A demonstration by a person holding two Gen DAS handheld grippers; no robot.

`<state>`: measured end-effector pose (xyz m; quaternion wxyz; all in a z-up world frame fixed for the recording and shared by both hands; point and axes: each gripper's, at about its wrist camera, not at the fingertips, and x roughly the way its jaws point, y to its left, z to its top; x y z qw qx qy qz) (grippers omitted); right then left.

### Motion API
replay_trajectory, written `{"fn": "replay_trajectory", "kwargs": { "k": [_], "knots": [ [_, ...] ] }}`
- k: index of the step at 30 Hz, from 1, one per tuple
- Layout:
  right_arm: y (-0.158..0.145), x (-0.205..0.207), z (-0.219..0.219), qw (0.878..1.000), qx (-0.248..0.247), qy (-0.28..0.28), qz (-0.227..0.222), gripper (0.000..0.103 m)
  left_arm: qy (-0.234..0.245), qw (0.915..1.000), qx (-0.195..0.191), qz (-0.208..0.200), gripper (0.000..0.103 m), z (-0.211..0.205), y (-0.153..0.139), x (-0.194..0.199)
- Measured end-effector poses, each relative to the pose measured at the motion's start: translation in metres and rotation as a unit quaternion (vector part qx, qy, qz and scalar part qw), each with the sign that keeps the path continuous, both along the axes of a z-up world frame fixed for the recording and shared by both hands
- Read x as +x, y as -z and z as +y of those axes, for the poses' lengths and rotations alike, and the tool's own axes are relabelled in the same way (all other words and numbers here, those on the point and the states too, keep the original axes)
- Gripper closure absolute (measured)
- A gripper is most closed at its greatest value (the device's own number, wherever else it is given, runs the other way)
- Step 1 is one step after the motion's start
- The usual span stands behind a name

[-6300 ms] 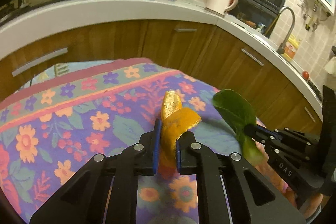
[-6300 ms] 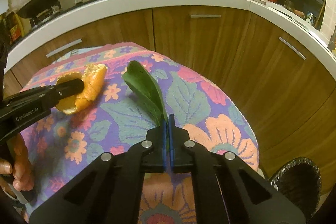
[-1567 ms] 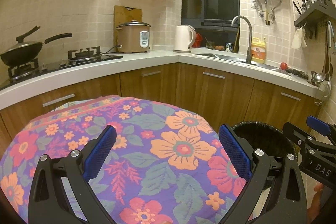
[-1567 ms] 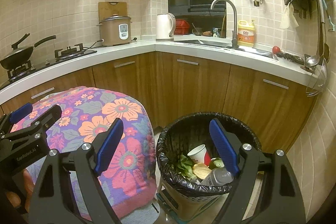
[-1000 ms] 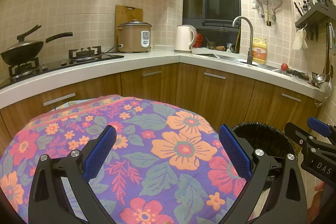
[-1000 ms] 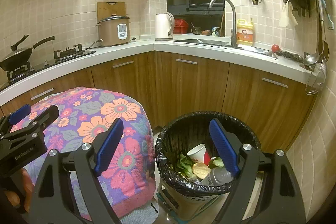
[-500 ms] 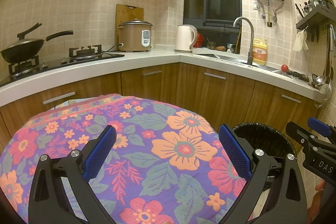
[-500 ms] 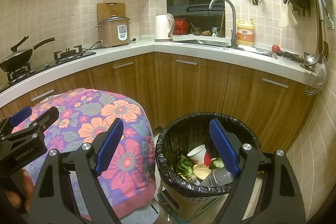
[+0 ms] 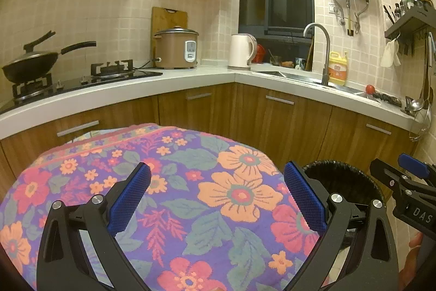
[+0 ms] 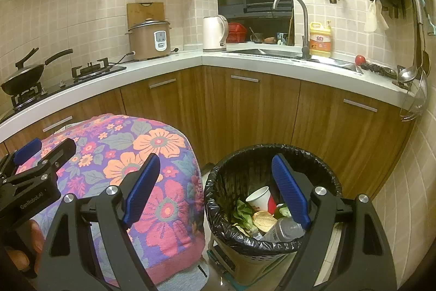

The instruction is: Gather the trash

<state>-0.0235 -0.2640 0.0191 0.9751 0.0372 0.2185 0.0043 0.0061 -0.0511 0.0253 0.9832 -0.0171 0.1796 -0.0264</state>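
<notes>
both grippers, left gripper (image 9: 216, 191) and right gripper (image 10: 215, 188), gape empty; binned trash (image 10: 265, 217) (leaves, cup, bottle) looks light and crushable, best pinched by edges.

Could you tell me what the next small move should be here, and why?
Probably just draw both hands back and stop. The left gripper and right gripper both stand open with nothing between the pads, the floral cloth shows no scraps, and the trash bin already holds peel, leaves, a cup and a bottle.
</notes>
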Motion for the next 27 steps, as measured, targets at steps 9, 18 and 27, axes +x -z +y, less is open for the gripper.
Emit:
{"fn": "replay_trajectory", "kwargs": {
  "k": [9, 18, 27],
  "knots": [
    [-0.006, -0.007, 0.0, 1.0, 0.0, 0.006, -0.007, 0.023, -0.01, 0.9999, 0.004, 0.0, 0.008, -0.001, -0.001, -0.001],
    [-0.014, -0.019, 0.002, 1.0, -0.008, 0.012, -0.013, 0.02, -0.038, 0.9992, -0.003, -0.012, 0.008, 0.002, -0.003, -0.005],
    [-0.014, -0.019, 0.002, 1.0, -0.008, 0.018, -0.01, 0.02, -0.034, 0.9993, -0.015, -0.006, 0.008, 0.005, -0.003, -0.005]
  ]
}}
